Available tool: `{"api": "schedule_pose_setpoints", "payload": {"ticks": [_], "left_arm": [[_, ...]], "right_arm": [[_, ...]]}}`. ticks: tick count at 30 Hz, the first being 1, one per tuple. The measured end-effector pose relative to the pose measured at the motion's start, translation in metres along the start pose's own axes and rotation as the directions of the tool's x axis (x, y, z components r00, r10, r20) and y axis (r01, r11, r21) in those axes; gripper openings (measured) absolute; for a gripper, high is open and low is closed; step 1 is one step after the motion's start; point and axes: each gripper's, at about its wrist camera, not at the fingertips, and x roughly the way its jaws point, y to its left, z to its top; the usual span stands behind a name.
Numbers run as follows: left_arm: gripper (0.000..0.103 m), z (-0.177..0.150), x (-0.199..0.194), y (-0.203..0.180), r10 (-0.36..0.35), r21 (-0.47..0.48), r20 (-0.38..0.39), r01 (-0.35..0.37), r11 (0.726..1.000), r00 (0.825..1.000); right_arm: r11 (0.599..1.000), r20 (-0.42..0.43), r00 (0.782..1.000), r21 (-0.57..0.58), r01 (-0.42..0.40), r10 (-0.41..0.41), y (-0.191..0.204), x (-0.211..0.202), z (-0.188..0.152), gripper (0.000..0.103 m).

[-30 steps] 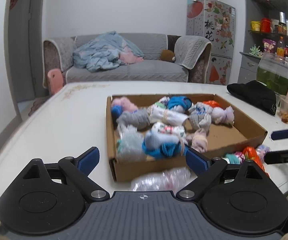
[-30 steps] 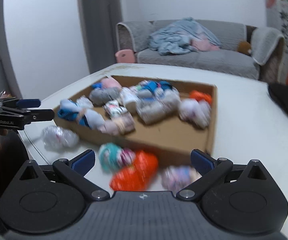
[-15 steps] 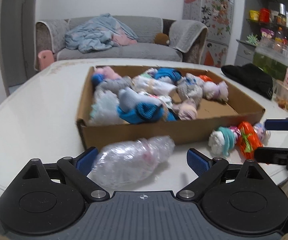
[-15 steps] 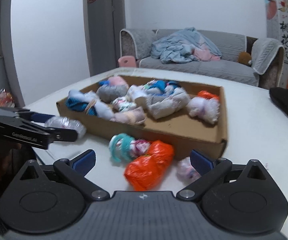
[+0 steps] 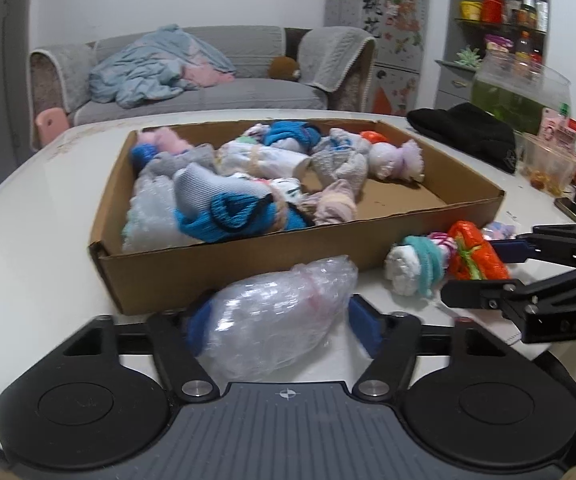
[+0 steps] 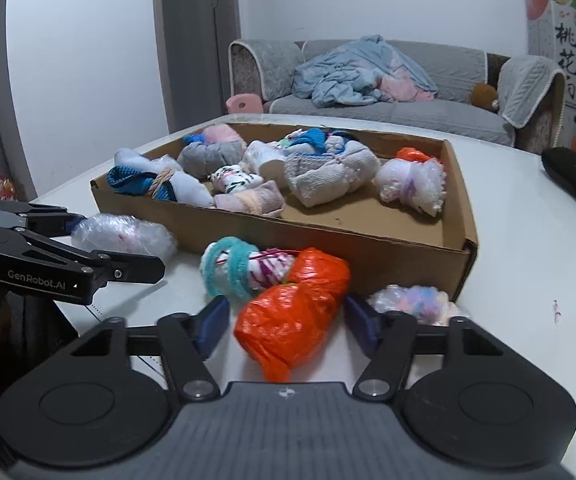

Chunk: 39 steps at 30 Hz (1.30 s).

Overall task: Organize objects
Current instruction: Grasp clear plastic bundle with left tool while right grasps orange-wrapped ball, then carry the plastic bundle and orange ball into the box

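Both pairs of jaws are closing. The left gripper (image 5: pixel 276 326) has the clear plastic bundle (image 5: pixel 276 320) between them, the right gripper (image 6: pixel 286 322) the orange bundle (image 6: pixel 294 308). Both bundles lie on the worktop (image 5: pixel 28 240) just in front of the cardboard box (image 5: pixel 224 268). Squeeze gently at mid-bundle, then lift clear over the box's front wall. A second ago, both stood wide and empty, farther from the box.

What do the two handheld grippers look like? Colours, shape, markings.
Both match: a matte black body with a ribbed grey centre plate bearing a small crosshair mark, two round black discs, angled black link arms on silver pivot bolts, and jaws faced with blue pads. The left gripper has white "GenRobot.AI" lettering on its side, seen from the right wrist camera. The right gripper shows embossed letters only partly readable.
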Motion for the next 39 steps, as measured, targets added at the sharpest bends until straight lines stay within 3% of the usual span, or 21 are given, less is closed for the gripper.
{"api": "schedule_pose_setpoints", "payload": {"ticks": [3, 5, 12, 14, 25, 33, 39], "left_arm": [[0.065, 0.0, 0.0, -0.005, -0.017, 0.02, -0.001, 0.017, 1.0, 1.0], [0.053, -0.001, -0.001, -0.007, -0.02, 0.027, 0.004, 0.02, 0.999, 1.0], [0.045, -0.001, -0.004, -0.012, -0.016, 0.034, 0.0, 0.016, 0.999, 1.0], [0.044, 0.0, -0.007, -0.015, -0.023, 0.044, -0.007, 0.023, 0.999, 1.0], [0.043, 0.011, -0.028, -0.023, -0.048, 0.063, 0.05, 0.045, 0.997, 0.998], [0.044, 0.066, -0.041, -0.037, -0.075, 0.115, 0.129, 0.06, 0.992, 0.989], [0.044, 0.123, -0.005, -0.056, -0.092, 0.16, 0.115, 0.073, 0.984, 0.989]], "right_arm": [[1.0, 0.003, 1.0, 0.003, 0.001, -0.001, -0.003, -0.004, -0.001, 0.047], [1.0, 0.009, 1.0, 0.005, 0.001, -0.001, -0.005, -0.006, -0.003, 0.043], [1.0, 0.017, 1.0, 0.019, 0.002, -0.002, -0.01, -0.014, -0.004, 0.036], [1.0, 0.025, 1.0, 0.019, 0.004, -0.004, -0.011, -0.018, -0.002, 0.027], [1.0, 0.058, 0.998, 0.01, -0.007, 0.006, -0.014, -0.031, 0.003, 0.027], [0.999, 0.137, 0.99, -0.027, -0.029, 0.032, -0.029, -0.059, 0.055, 0.027], [0.997, 0.113, 0.993, -0.066, -0.033, 0.04, -0.053, -0.037, 0.1, 0.027]]}}
